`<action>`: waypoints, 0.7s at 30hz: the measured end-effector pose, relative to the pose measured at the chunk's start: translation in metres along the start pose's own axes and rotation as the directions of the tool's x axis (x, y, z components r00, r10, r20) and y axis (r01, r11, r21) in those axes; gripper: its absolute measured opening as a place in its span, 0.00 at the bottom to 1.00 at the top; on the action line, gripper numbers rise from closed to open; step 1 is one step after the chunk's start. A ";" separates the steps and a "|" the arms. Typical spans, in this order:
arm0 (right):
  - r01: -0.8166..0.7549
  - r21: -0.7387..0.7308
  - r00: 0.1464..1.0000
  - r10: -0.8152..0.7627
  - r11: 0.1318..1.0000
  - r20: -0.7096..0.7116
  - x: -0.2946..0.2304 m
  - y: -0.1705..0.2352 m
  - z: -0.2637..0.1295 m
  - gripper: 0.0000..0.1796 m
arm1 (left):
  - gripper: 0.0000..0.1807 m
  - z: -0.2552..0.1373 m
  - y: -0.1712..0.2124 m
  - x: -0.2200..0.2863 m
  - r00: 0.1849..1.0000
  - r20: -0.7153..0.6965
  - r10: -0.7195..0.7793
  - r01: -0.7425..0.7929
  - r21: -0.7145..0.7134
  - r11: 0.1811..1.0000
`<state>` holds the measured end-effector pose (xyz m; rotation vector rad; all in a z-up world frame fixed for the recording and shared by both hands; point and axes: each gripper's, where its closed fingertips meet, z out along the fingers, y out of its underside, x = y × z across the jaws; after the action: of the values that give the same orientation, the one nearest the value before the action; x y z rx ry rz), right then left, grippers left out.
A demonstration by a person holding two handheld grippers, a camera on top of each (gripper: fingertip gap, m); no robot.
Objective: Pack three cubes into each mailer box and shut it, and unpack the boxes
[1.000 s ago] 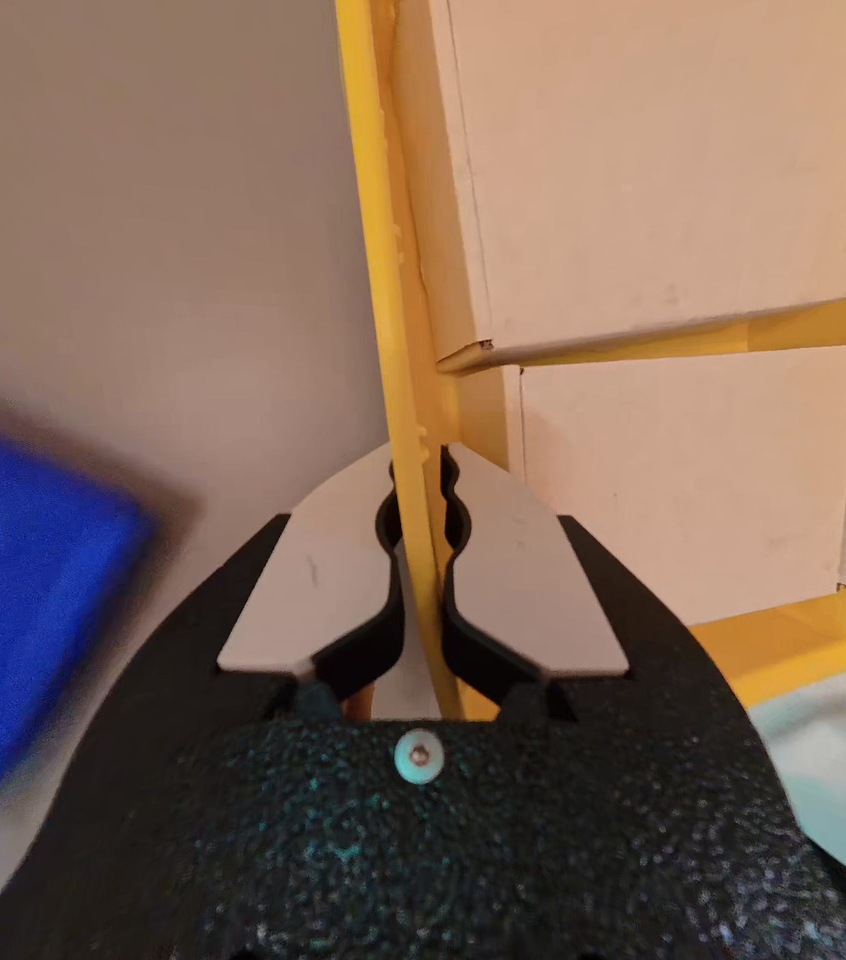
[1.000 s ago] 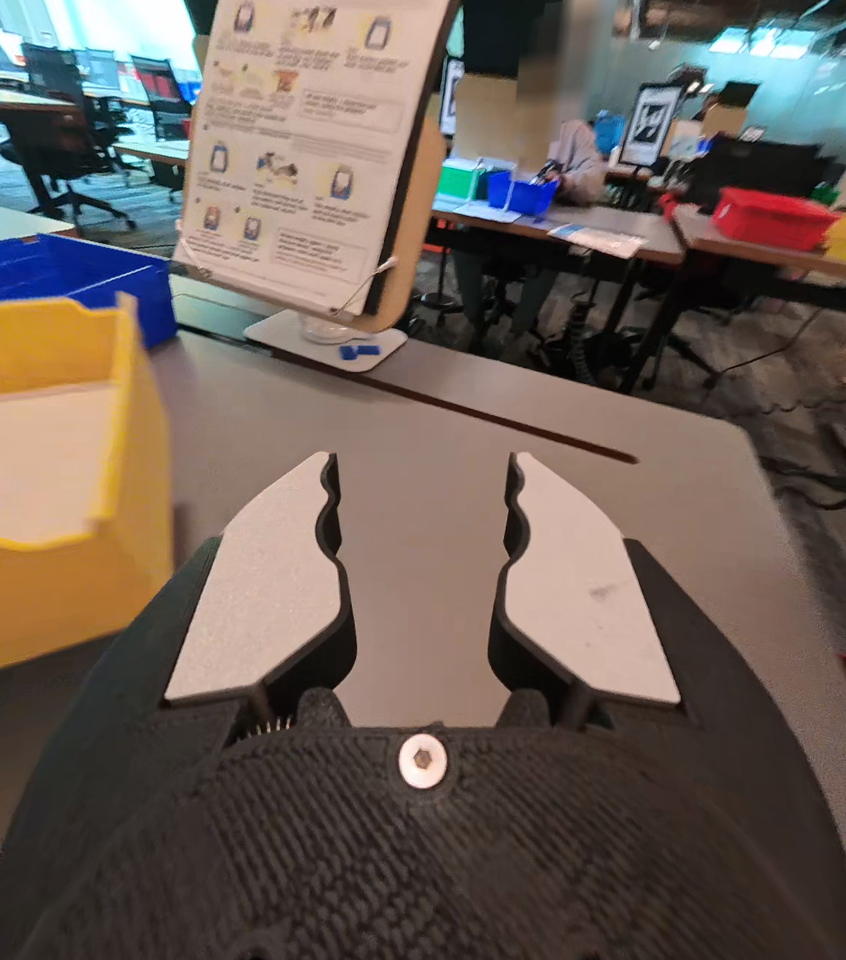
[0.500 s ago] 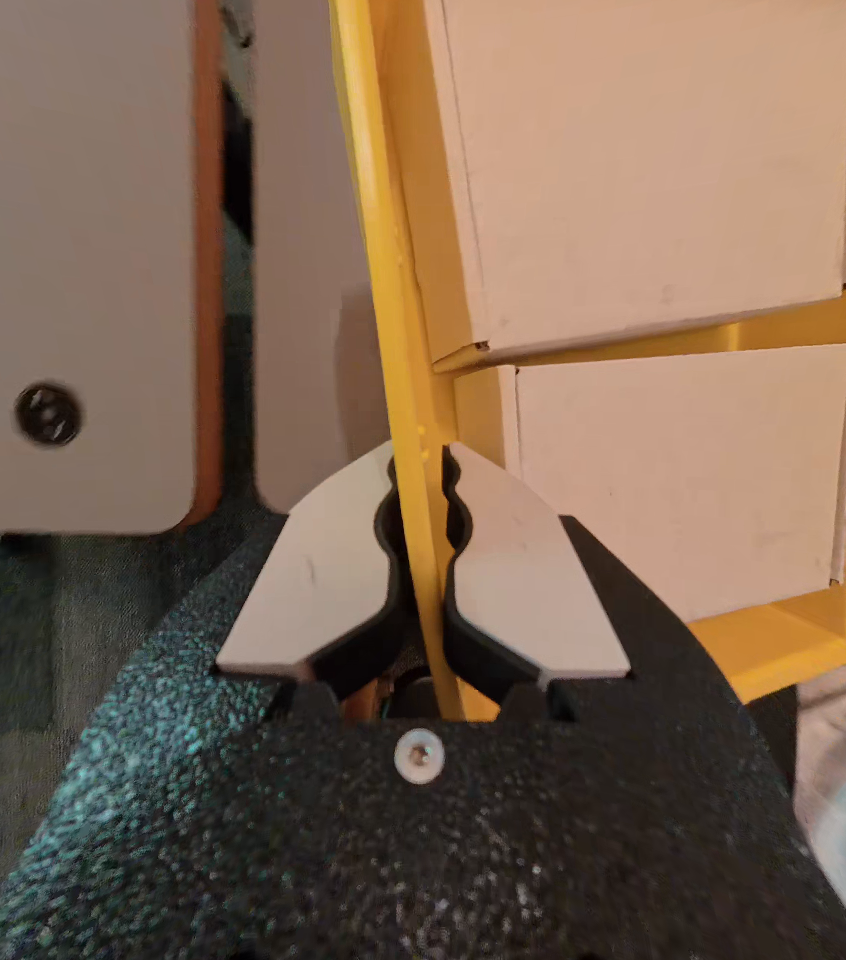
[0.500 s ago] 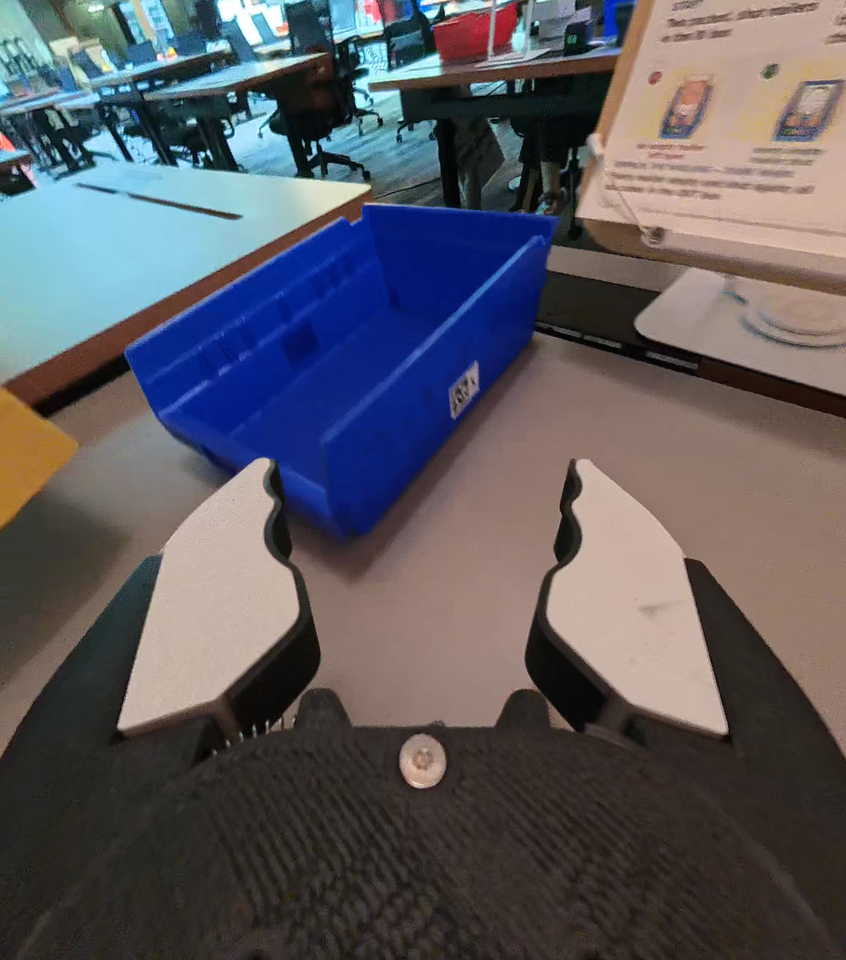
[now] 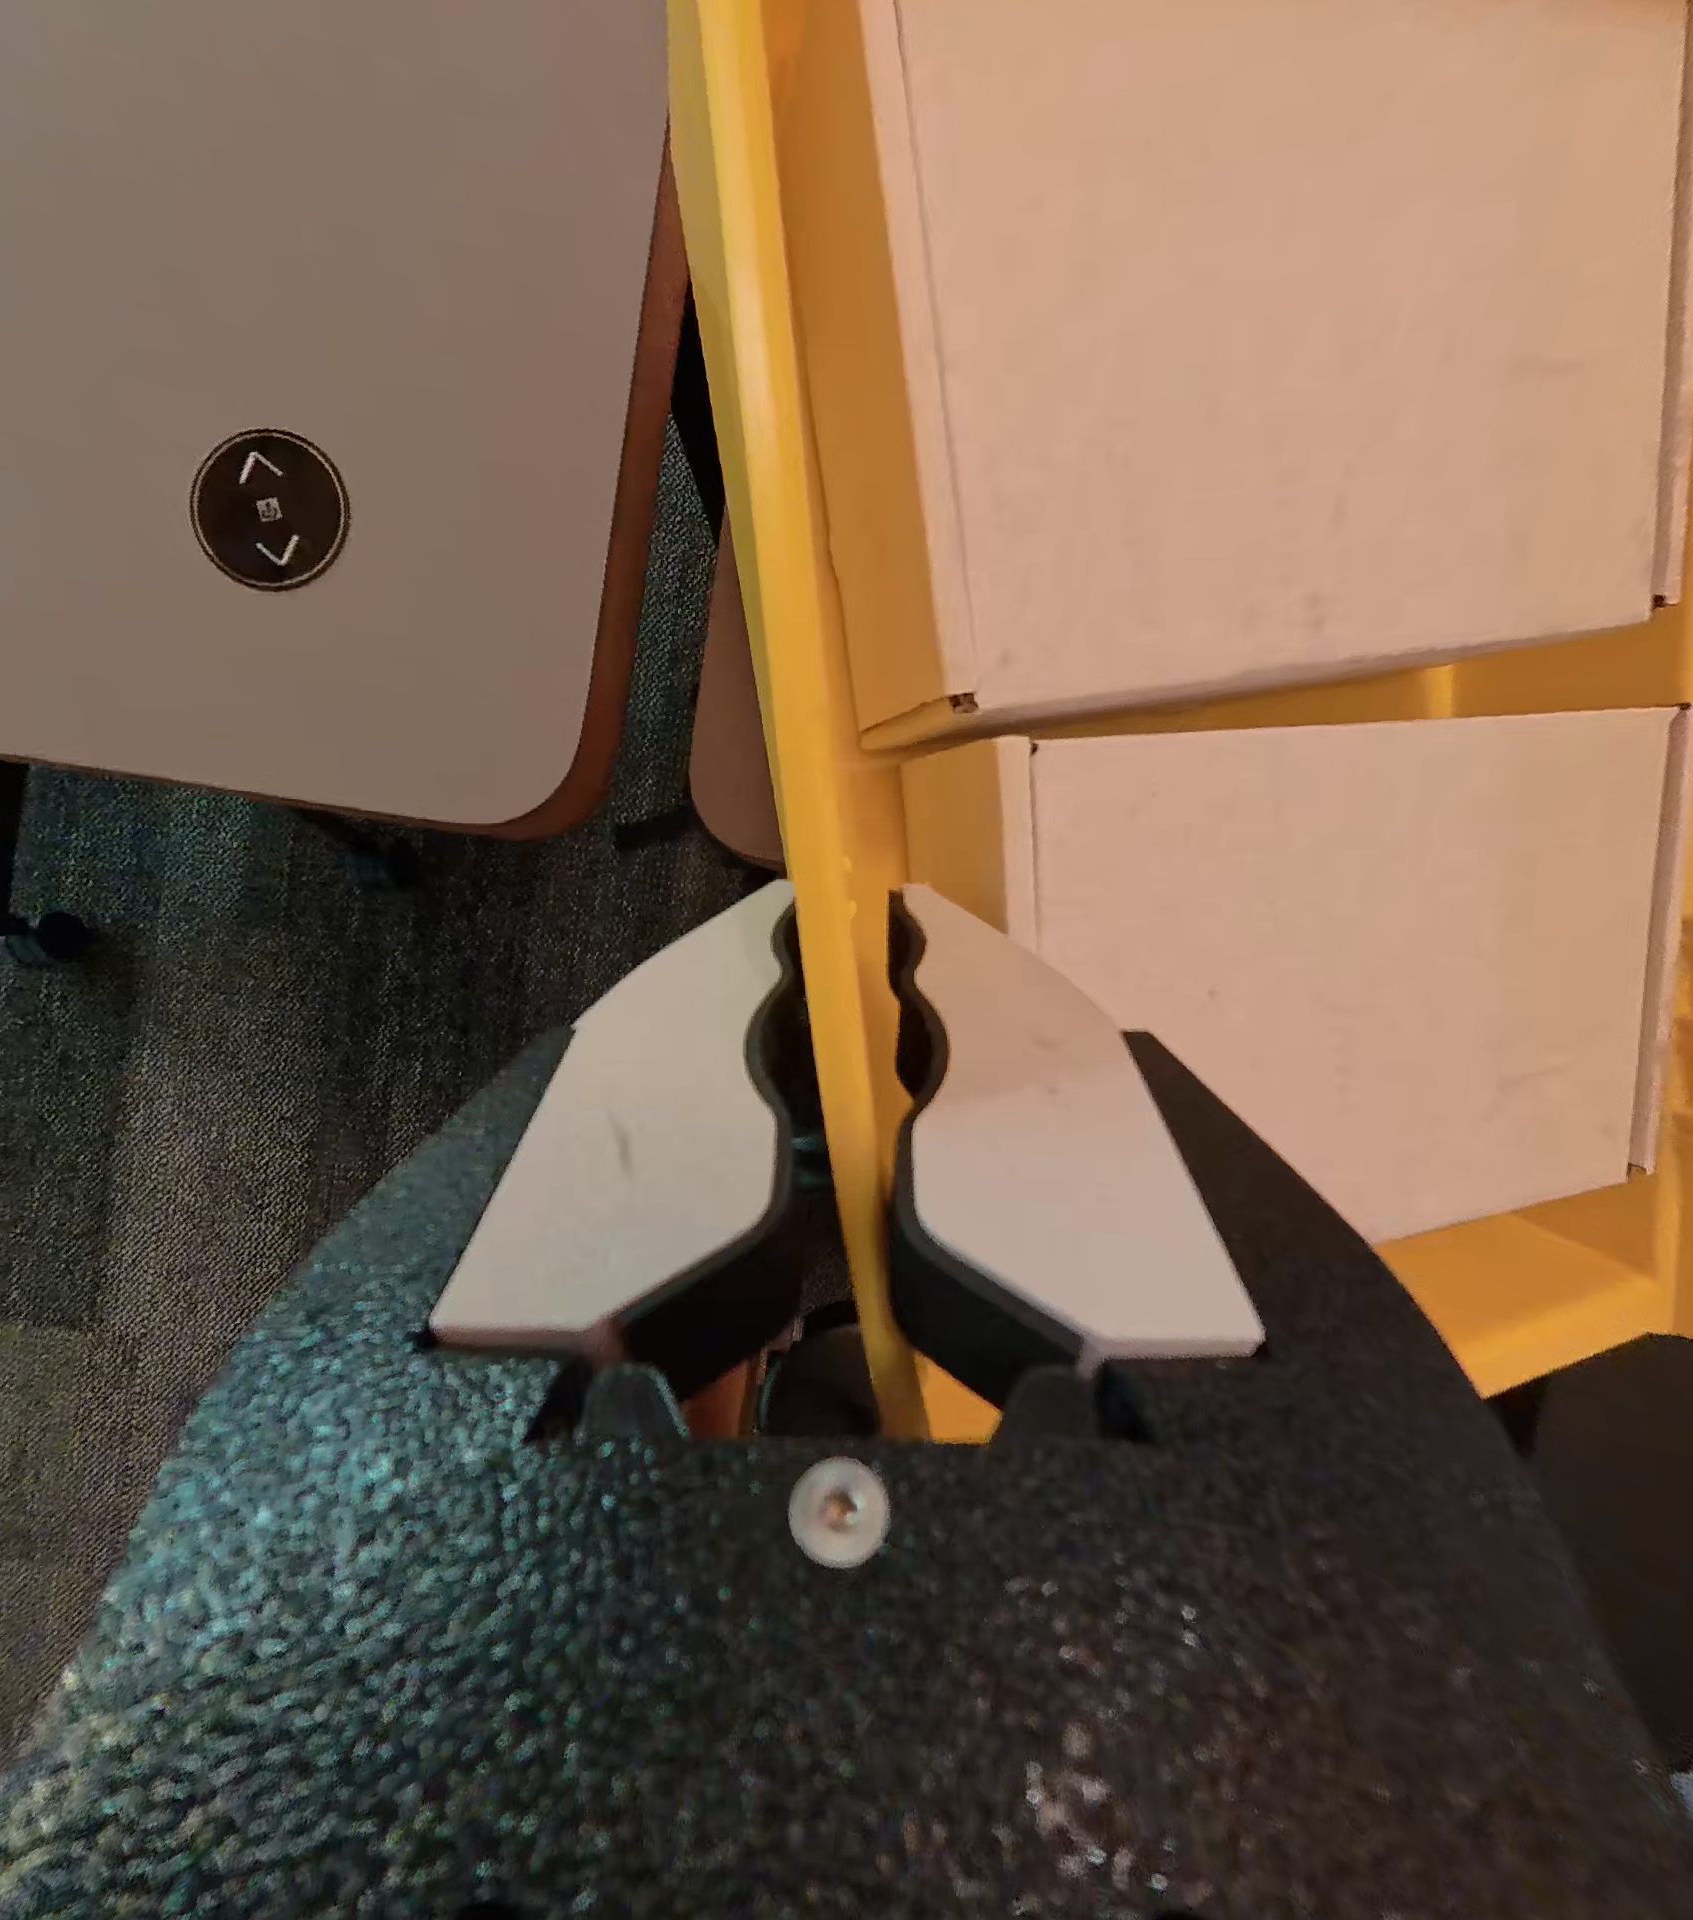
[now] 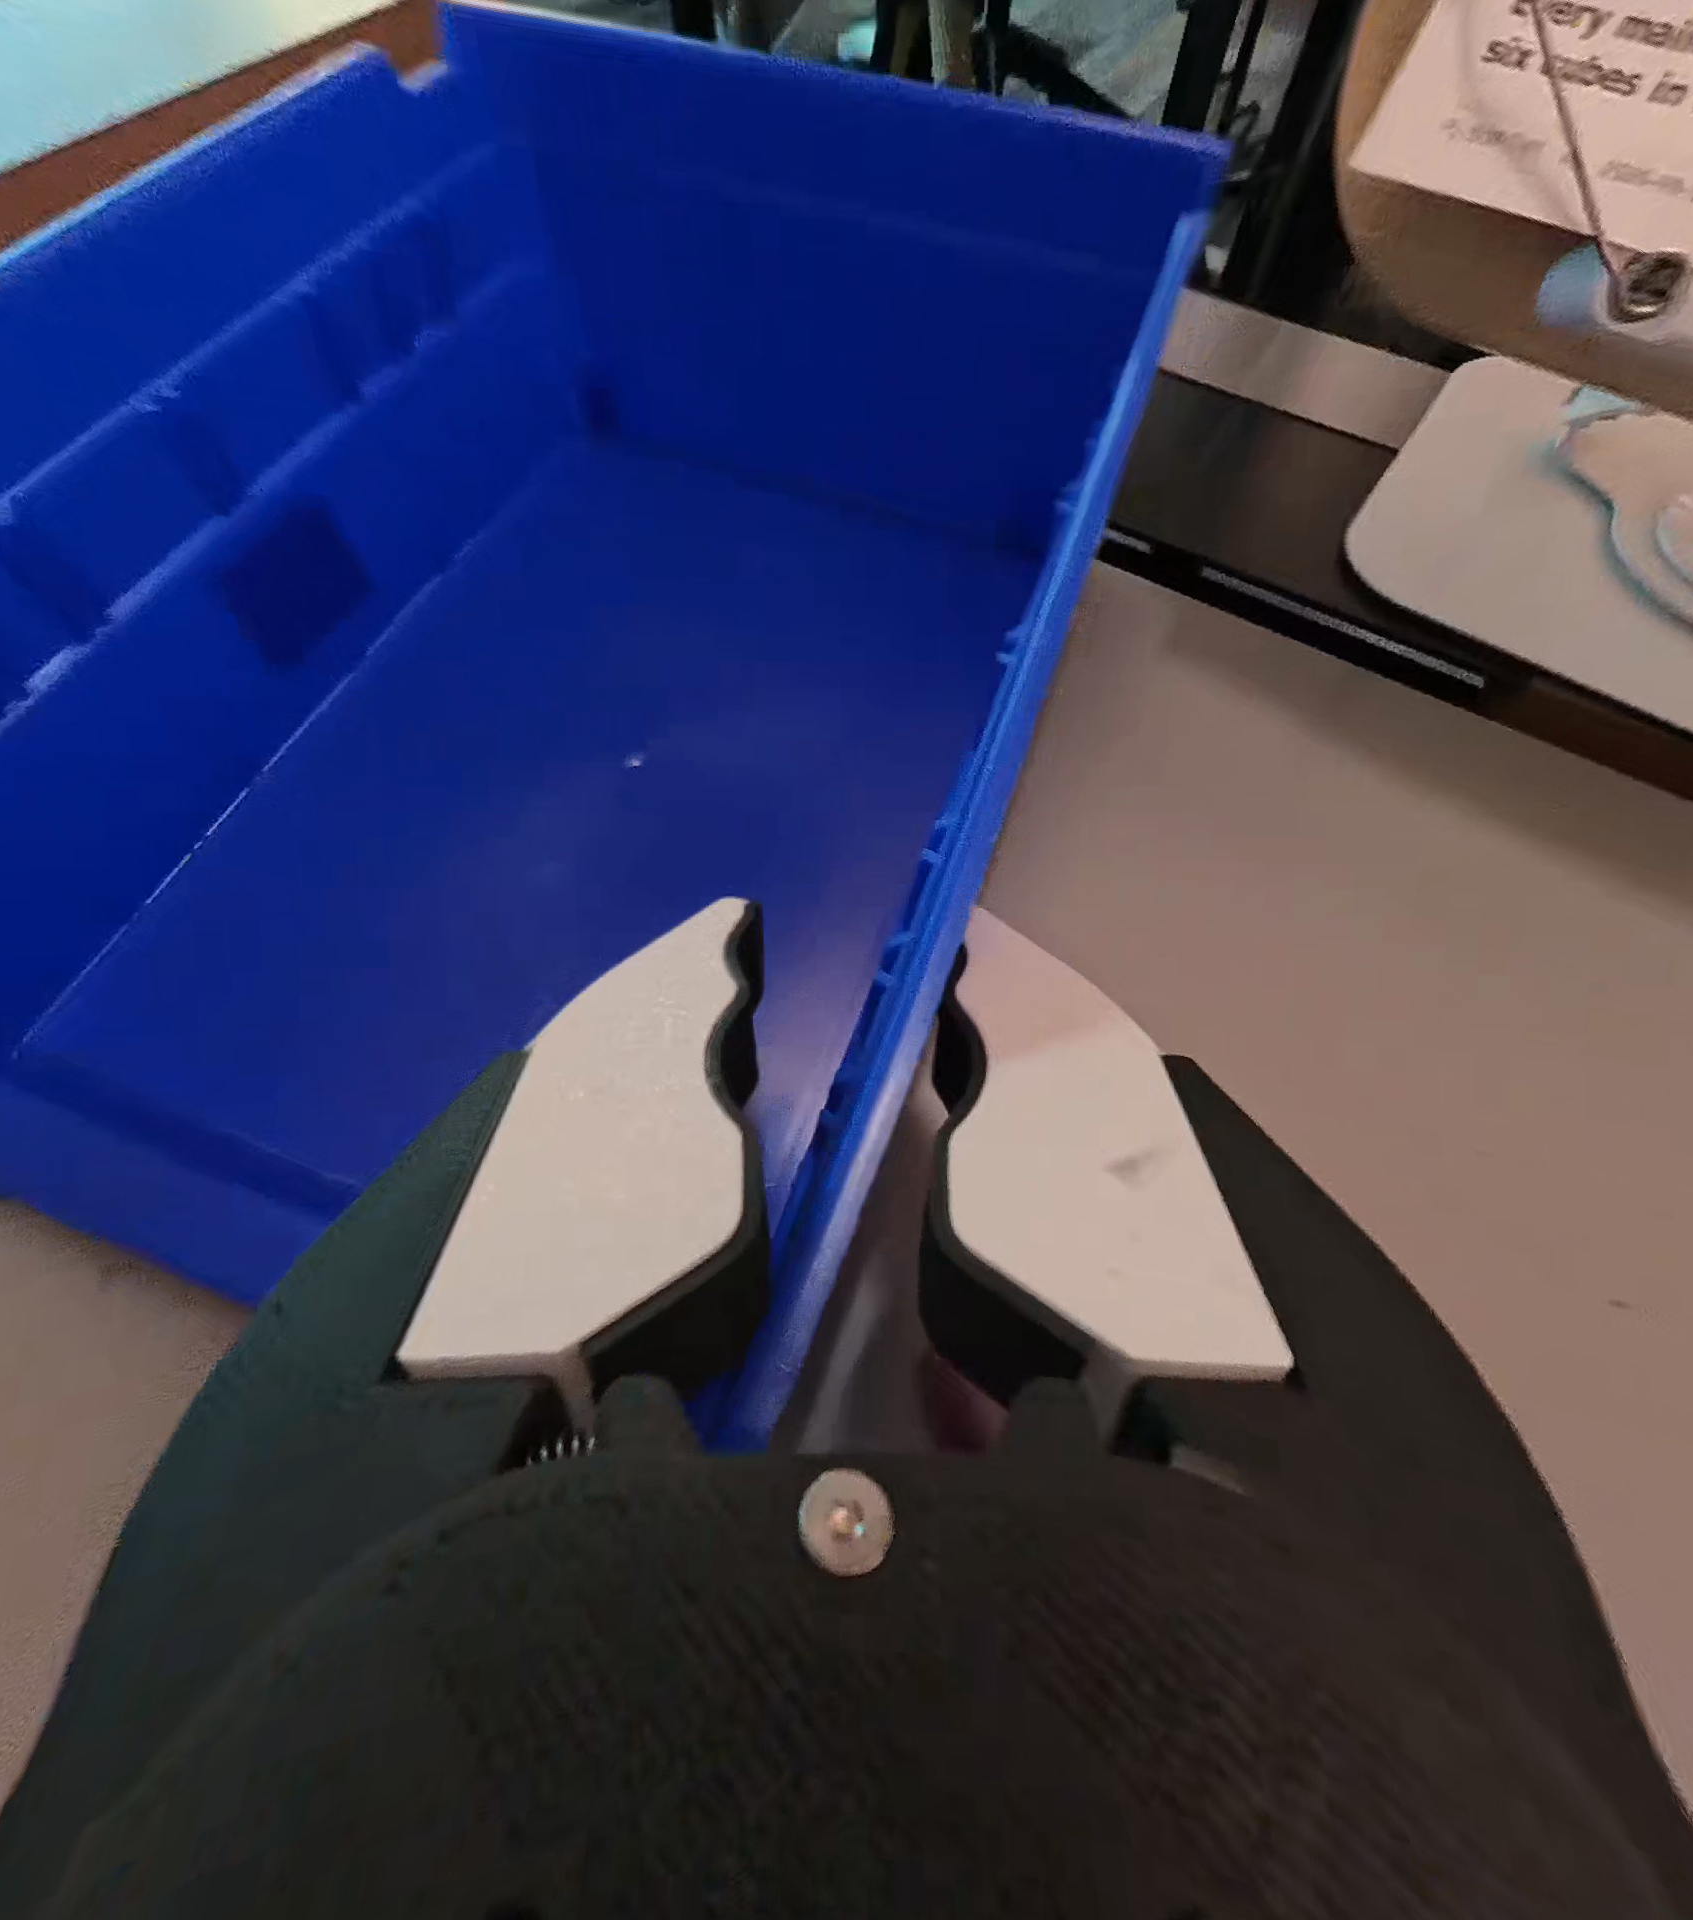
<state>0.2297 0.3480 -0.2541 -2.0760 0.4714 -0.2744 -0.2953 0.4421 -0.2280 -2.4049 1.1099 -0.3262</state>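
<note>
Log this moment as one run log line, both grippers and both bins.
left gripper: shut on yellow bin wall, two closed mailer boxes inside | right gripper: straddling blue bin wall, not clamped | blue bin: empty

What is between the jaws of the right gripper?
The right wall of the blue bin, as the right wrist view shows; the right gripper straddles it.

Two handheld grippers, black and grey.
The left gripper (image 5: 844, 935) and right gripper (image 6: 847, 951) share textured black bodies, flat grey fingers with wavy black inner pads, and one silver screw each.
</note>
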 end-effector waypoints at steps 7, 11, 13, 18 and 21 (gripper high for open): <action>-0.020 -0.044 0.985 0.027 0.999 0.172 0.052 0.019 -0.064 0.15 | 0.08 0.017 -0.022 0.019 0.994 -0.106 -0.013 0.015 0.019 1.000; 0.029 -0.030 0.980 -0.023 0.999 0.198 0.096 0.046 -0.124 0.13 | 0.08 0.035 -0.051 0.042 0.987 -0.158 0.014 -0.010 0.028 1.000; 0.069 -0.009 0.980 -0.066 0.998 0.188 0.126 0.059 -0.158 0.13 | 0.08 0.048 -0.069 0.057 0.984 -0.174 0.033 -0.028 0.029 0.999; 0.080 -0.028 0.990 -0.076 0.996 0.122 0.224 0.092 -0.237 0.12 | 0.08 0.085 -0.116 0.098 0.975 -0.205 0.089 -0.088 0.016 0.996; 0.016 -0.048 0.999 -0.015 0.999 0.032 0.297 0.111 -0.281 0.12 | 0.08 0.107 -0.146 0.123 0.965 -0.234 0.114 -0.115 0.011 0.993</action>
<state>0.3672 -0.0491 -0.2013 -2.1287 0.4472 -0.2410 -0.0782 0.4640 -0.2442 -2.3362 1.3470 -0.5816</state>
